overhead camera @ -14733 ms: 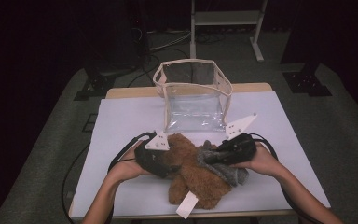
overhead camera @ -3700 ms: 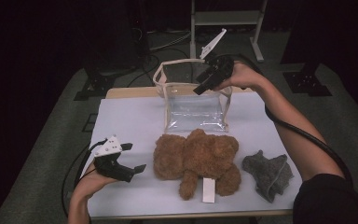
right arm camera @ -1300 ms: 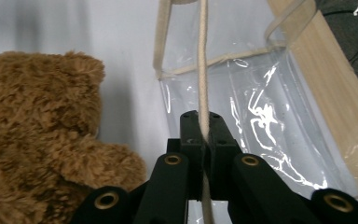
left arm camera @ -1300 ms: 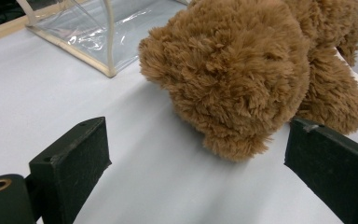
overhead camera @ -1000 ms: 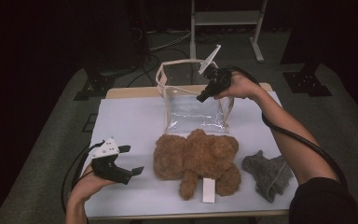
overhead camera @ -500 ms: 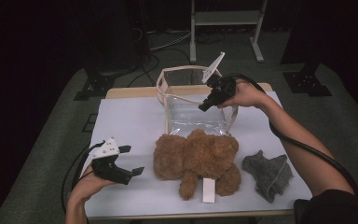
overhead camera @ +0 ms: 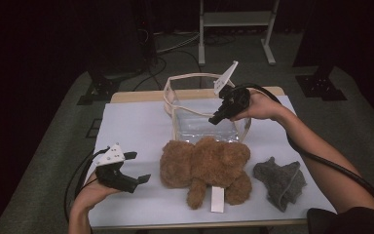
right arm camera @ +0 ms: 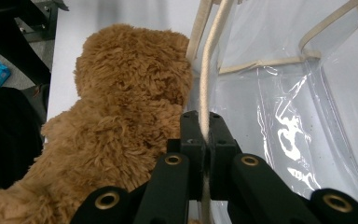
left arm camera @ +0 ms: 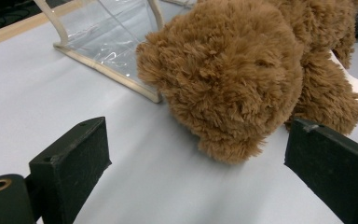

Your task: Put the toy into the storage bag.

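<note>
Meanwhile, at the upper centre of the high view, my right gripper (overhead camera: 217,118) is clamped shut on the cream rim (right arm camera: 205,95) of the clear bag (overhead camera: 195,129), the trim pinched flat between both jaws in the right gripper view. At the lower left of that high view, my left gripper (overhead camera: 142,179) rests on the white table (overhead camera: 136,126) with its jaws spread wide and nothing between them, pointing toward the brown teddy bear (overhead camera: 207,163). That bear lies centre frame, just in front of the bag and touching its front wall. A grey cloth (overhead camera: 280,180) sits crumpled at the lower right, apart from the bear.
</note>
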`<action>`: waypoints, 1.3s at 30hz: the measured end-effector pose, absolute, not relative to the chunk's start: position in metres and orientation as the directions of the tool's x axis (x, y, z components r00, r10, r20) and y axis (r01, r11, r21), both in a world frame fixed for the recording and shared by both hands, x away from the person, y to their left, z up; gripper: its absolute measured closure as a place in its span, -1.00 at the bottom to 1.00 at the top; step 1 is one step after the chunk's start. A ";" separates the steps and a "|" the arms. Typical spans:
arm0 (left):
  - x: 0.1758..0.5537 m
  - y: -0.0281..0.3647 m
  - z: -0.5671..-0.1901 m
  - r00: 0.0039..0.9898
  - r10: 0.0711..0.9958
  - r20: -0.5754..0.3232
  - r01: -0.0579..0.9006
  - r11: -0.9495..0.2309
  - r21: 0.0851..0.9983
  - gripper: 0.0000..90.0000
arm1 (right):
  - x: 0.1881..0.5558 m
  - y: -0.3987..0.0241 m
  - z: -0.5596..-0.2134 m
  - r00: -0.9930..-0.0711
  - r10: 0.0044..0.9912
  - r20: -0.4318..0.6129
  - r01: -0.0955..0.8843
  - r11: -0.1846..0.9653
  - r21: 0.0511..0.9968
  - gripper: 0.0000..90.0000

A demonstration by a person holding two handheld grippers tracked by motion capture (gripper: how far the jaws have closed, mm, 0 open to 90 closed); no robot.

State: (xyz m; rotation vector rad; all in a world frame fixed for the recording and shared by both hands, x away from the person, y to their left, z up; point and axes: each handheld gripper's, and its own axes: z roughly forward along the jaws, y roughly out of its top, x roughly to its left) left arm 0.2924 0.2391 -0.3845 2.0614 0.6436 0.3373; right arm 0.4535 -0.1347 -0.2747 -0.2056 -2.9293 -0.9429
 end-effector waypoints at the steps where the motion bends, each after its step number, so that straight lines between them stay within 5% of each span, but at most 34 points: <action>1: 0.292 0.239 -0.384 0.826 0.564 -0.012 0.311 -0.439 0.843 -0.88 | 0.452 -0.134 -0.275 -0.990 0.105 0.094 0.140 0.805 0.576 0.93; 17: 0.292 0.240 -0.384 0.826 0.564 -0.010 0.310 -0.440 0.843 -0.88 | 0.449 -0.132 -0.273 -0.990 0.121 0.066 0.137 0.825 0.548 0.90; 24: 0.292 0.241 -0.384 0.826 0.564 -0.010 0.312 -0.442 0.841 -0.88 | 0.451 -0.135 -0.269 -0.986 0.155 0.065 0.164 0.810 0.563 0.52; 31: 0.292 0.240 -0.385 0.827 0.562 -0.011 0.312 -0.444 0.840 -0.88 | 0.455 -0.138 -0.267 -0.980 0.182 0.076 0.192 0.792 0.579 0.38; 39: 0.292 0.241 -0.385 0.826 0.563 -0.011 0.314 -0.445 0.839 -0.88 | 0.457 -0.127 -0.271 -0.981 0.178 0.076 0.189 0.797 0.573 0.52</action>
